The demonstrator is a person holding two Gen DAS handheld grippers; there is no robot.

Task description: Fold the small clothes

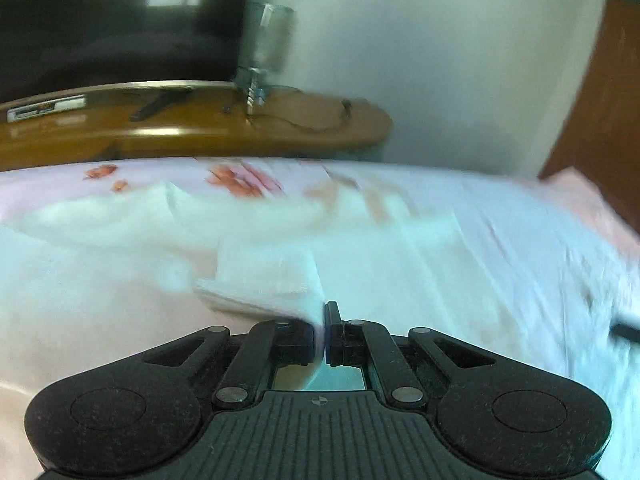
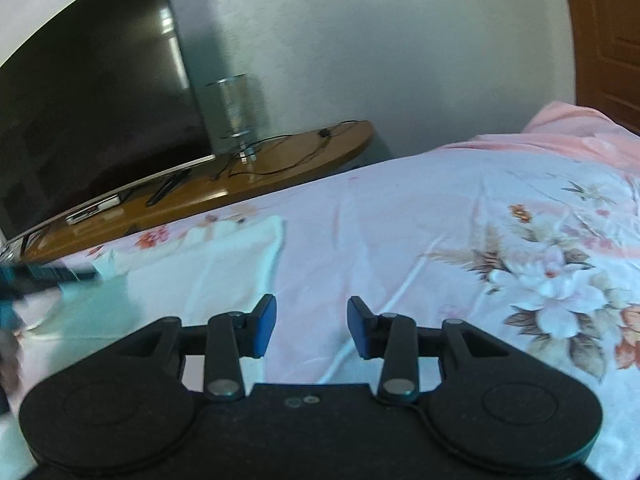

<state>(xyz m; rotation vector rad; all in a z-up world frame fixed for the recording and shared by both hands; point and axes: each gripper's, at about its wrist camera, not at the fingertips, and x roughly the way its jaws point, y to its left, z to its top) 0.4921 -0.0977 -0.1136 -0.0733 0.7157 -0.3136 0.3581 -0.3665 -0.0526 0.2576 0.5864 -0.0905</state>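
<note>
A small white garment [image 1: 256, 272] lies spread and partly folded over on the floral bedsheet [image 1: 480, 240]. My left gripper [image 1: 324, 336] is shut on a fold of this white cloth, which runs between its pads. The left wrist view is blurred. In the right wrist view the same white garment [image 2: 200, 264] lies at the left on the sheet. My right gripper [image 2: 312, 328] hangs open over bare sheet to the right of the garment, with nothing between its blue-padded fingers [image 2: 264, 328]. A blurred dark shape at the left edge is the left gripper [image 2: 40, 276].
Beyond the bed stands a wooden TV stand [image 2: 288, 160] with a large dark television [image 2: 92, 120], a remote [image 2: 166, 190], cables and a glass lamp [image 2: 234, 116]. A pink pillow [image 2: 568, 128] lies at the bed's far right, near a wooden door [image 2: 608, 40].
</note>
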